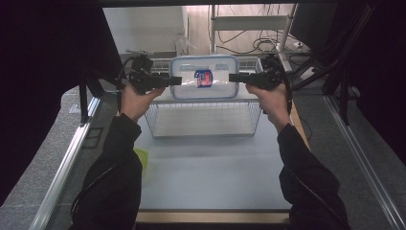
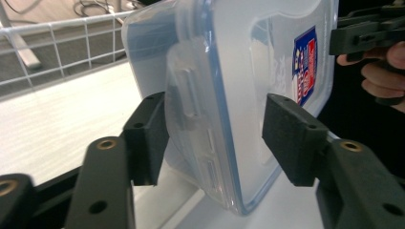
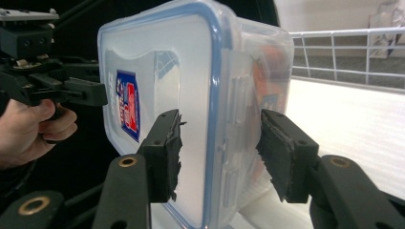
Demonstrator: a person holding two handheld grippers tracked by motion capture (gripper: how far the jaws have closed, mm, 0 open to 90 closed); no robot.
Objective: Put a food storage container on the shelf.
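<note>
In the high view a clear plastic container with a blue-rimmed lid sits over a white wire basket, the left gripper and right gripper at its two ends. In the left gripper view, the jaws stand apart astride the container's edge, gaps visible. The right gripper view shows the same: released jaws straddling the container's latch side, not pressing.

The near part of the surface is largely open, save a yellow-green object near the left sleeve. Passage beyond is barred by a white wire basket. Above the basket, a clear lidded container is flanked closely by the left hand-held gripper and right hand-held gripper. Both flanks are bounded by dark panels and metal rails.
</note>
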